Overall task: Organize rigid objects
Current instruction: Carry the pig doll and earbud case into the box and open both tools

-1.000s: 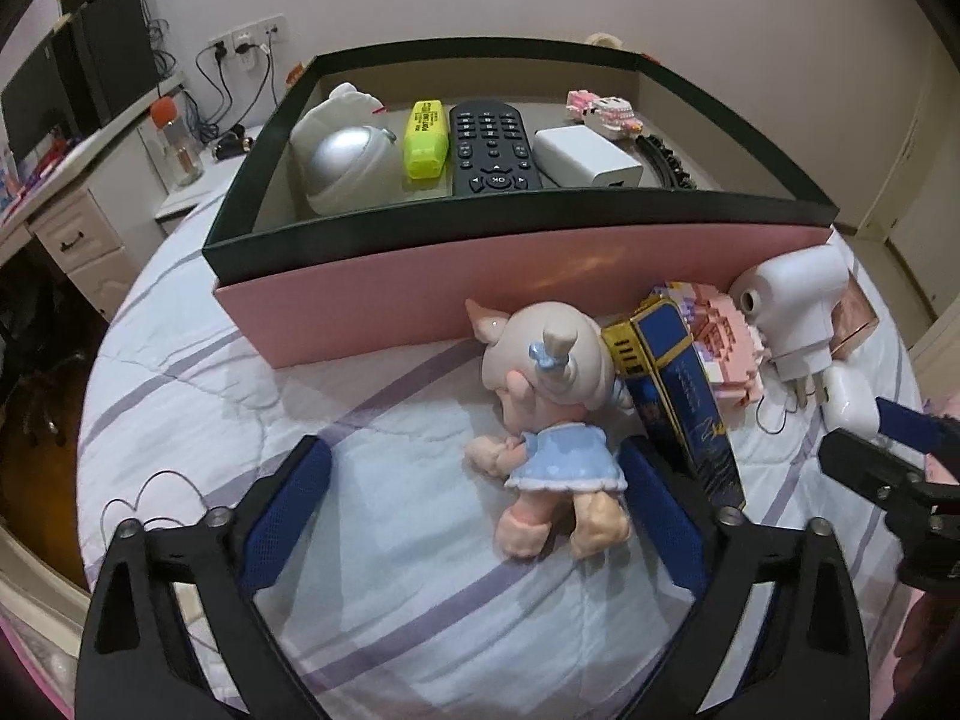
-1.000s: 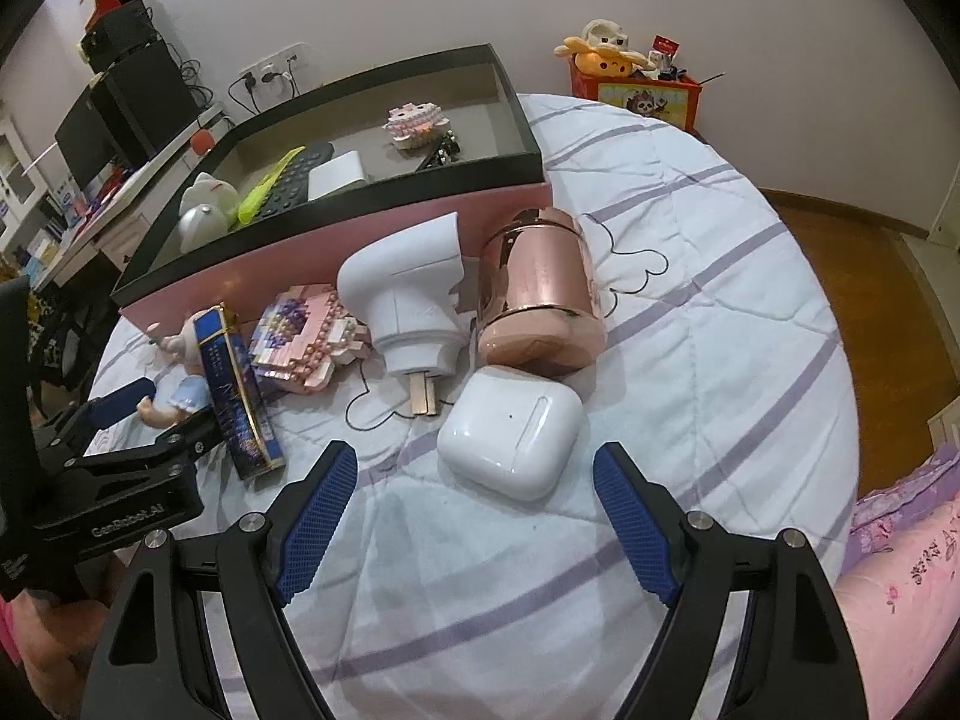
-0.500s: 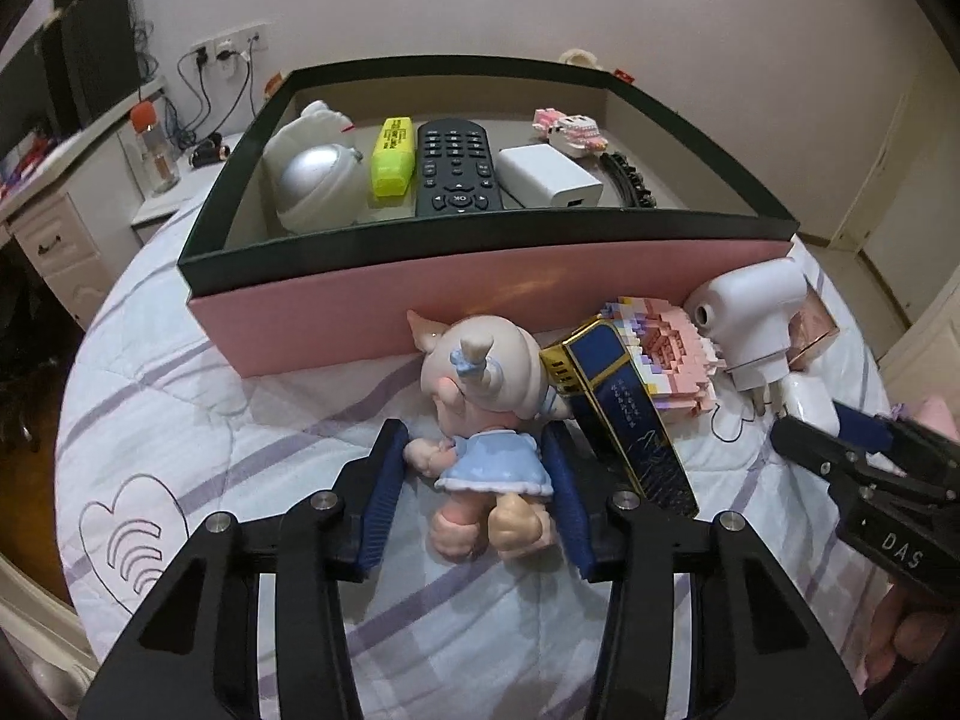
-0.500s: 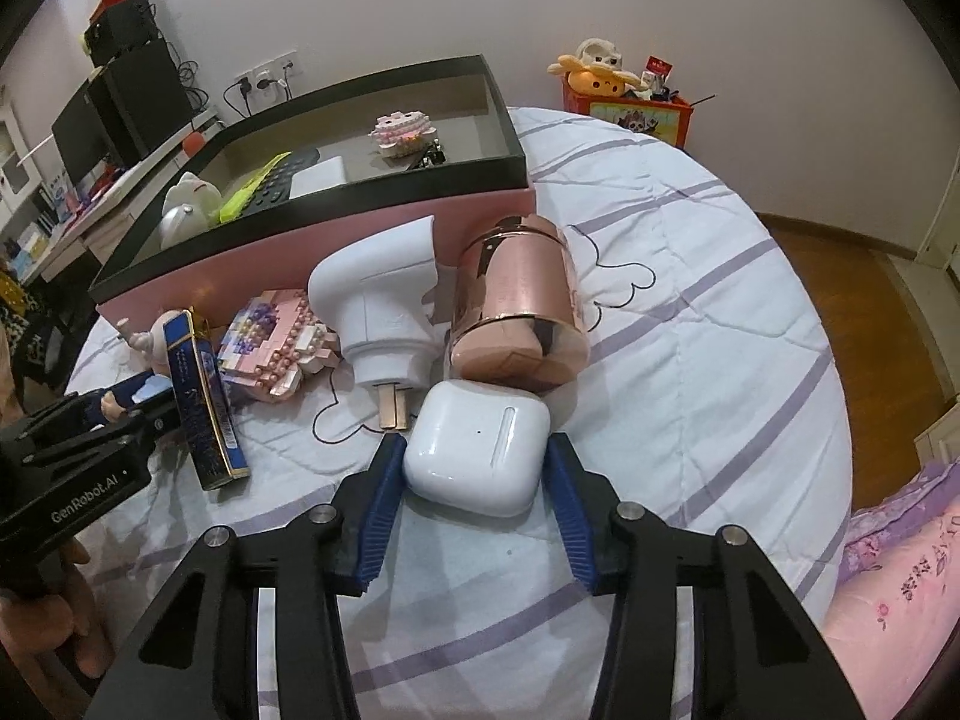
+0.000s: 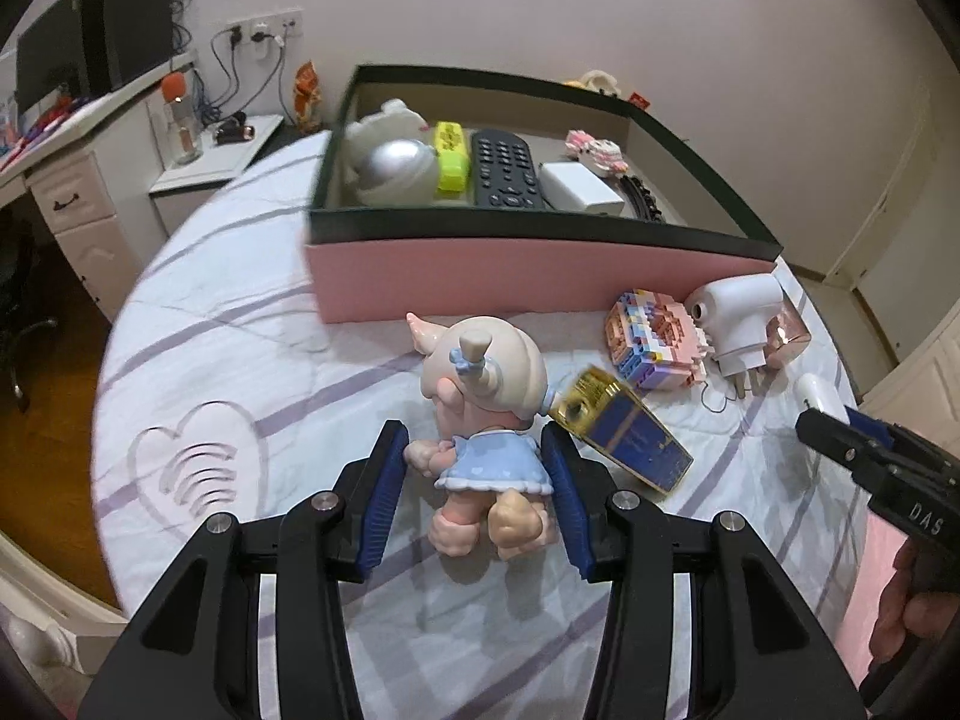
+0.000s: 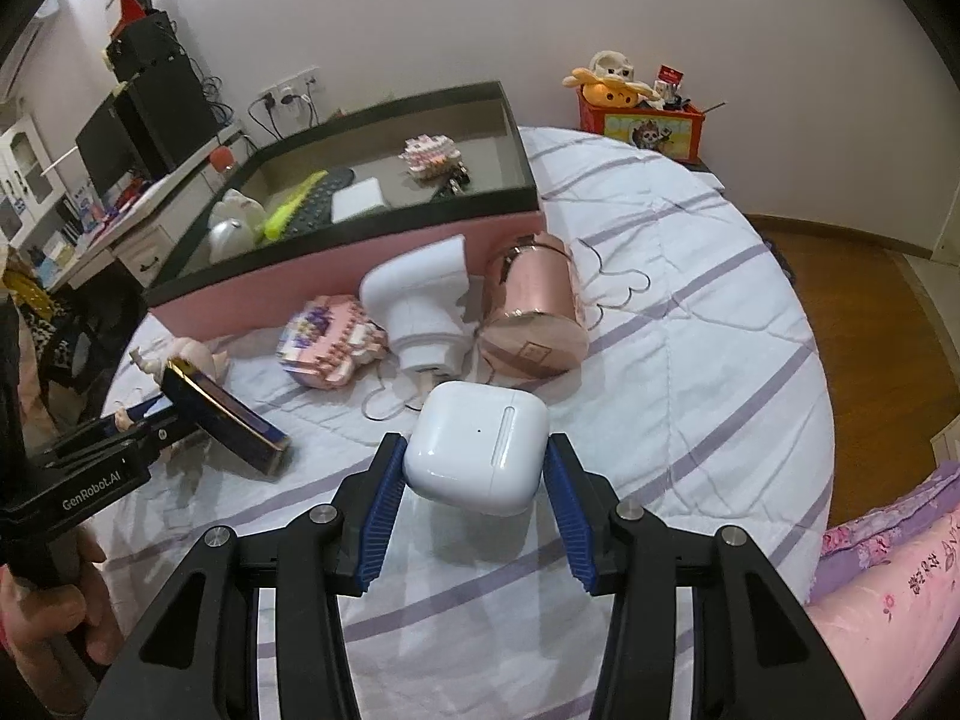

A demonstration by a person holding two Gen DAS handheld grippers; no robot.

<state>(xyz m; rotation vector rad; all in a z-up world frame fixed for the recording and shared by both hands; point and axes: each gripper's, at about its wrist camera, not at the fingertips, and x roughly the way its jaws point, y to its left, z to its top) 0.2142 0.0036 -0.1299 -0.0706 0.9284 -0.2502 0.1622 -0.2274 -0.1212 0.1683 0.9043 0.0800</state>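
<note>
- left gripper (image 5: pixel 475 483): blue pads clamped on the doll (image 5: pixel 487 420) at its dress, one pad per flank; doll hangs feet toward the camera, head toward the pink box (image 5: pixel 540 276), lifted off the bedspread (image 5: pixel 240 360) by the look of its shadow
- pink box with dark rim = landmark; inside it, left to right: white-and-silver round toy (image 5: pixel 393 165), yellow highlighter (image 5: pixel 451 157), black remote (image 5: pixel 506 170), white charger block (image 5: pixel 581 188), small pink block figure (image 5: pixel 596 150)
- in front of the box's near wall, right of the doll: blue-and-gold carton (image 5: pixel 624 435), one end propped up, just beside the doll's head; pink brick model (image 5: pixel 651 339); white plug adapter (image 5: pixel 735 315) touching the brick model; rose-gold tin (image 6: pixel 534 312) on its side, near the box's right corner
- right gripper (image 6: pixel 474 480): pads gripping the white earbud case (image 6: pixel 477 450) on both sides; case sits in front of the plug adapter and tin, well clear of the box; cannot tell if it is off the bedspread
- left view shows the right gripper at its far right edge, a hand (image 5: pixel 906 618) on its handle
</note>
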